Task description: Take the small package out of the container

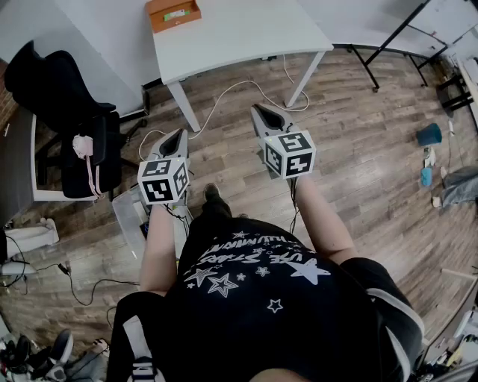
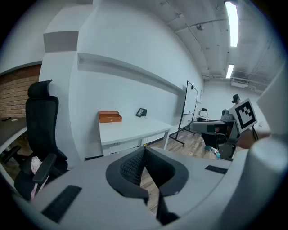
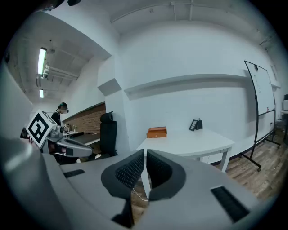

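Note:
The container is an open orange-brown box (image 1: pixel 173 13) at the far end of a white table (image 1: pixel 239 33). It also shows as the box (image 2: pixel 110 117) and the box (image 3: pixel 156 132) in the gripper views. A small green package (image 1: pixel 176 14) lies inside it. My left gripper (image 1: pixel 181 133) and right gripper (image 1: pixel 257 109) hang over the wooden floor, well short of the table and pointing toward it. The left gripper (image 2: pixel 144 148) has its jaws shut and holds nothing. The right gripper (image 3: pixel 145 153) also has its jaws together, with nothing between them.
A black office chair (image 1: pixel 71 112) with a pink item on it stands left of the table. White cables (image 1: pixel 224 97) trail over the floor under the table. A small black device (image 3: pixel 195 125) stands on the table, right of the box. A whiteboard on a stand (image 2: pixel 191 101) is at the right.

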Available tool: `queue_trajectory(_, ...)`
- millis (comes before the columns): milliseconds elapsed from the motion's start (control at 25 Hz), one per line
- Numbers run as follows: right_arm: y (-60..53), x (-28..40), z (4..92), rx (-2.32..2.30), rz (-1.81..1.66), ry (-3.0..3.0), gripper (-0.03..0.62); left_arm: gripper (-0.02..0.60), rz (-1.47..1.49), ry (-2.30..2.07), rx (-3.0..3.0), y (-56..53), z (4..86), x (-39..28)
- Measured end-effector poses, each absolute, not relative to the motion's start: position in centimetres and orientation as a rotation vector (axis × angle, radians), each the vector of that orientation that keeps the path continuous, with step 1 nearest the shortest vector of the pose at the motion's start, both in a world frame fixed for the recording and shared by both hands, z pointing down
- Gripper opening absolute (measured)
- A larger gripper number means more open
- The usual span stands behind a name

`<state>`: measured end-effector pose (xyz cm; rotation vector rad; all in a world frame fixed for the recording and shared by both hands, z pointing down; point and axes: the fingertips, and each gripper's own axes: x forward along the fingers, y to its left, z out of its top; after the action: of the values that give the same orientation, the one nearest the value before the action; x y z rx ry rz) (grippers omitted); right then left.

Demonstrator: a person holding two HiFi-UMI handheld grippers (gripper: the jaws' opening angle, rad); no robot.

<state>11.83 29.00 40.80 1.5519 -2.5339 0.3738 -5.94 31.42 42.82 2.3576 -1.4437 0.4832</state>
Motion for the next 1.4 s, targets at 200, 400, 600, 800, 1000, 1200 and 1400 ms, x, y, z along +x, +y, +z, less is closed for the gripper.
queue_trajectory(200, 29.5, 11.7, 40.7, 1.556, 0.402, -2.544, 0.054, 0.018, 0.442, -1.432, 2.372, 31.7, 42.1, -6.1)
queue_trajectory(400, 29.4, 11.4, 40.9, 1.555, 0.411, -2.548, 0.054, 0.018, 0.448, -1.439, 2.364, 31.6, 42.3, -6.8)
queue_trajectory(600, 29.8, 10.2, 41.0, 1.543, 0.414, -2.549, 0.054, 0.018, 0.423, -1.435, 2.359, 31.9, 42.1, -7.6)
queue_trajectory(800, 30.2, 10.7, 42.0, 1.559, 0.448, -2.548, 0.054, 0.018, 0.396, -1.439, 2.345, 32.8, 42.7, -7.8)
queue_trajectory(1000, 29.0, 11.3, 43.4, 1.582, 0.525, -2.516, 0.054, 0.018, 0.388, -1.434, 2.317, 32.2, 44.0, -8.2)
queue_trajectory(1200, 24.5, 11.1, 43.9, 1.605, 0.534, -2.493, 0.054, 0.018, 0.394, -1.403, 2.327, 27.4, 44.9, -9.0)
queue_trajectory(1400, 17.9, 10.0, 44.4, 1.588, 0.535, -2.485, 0.055, 0.018, 0.383, -1.399, 2.327, 20.7, 44.9, -9.9)
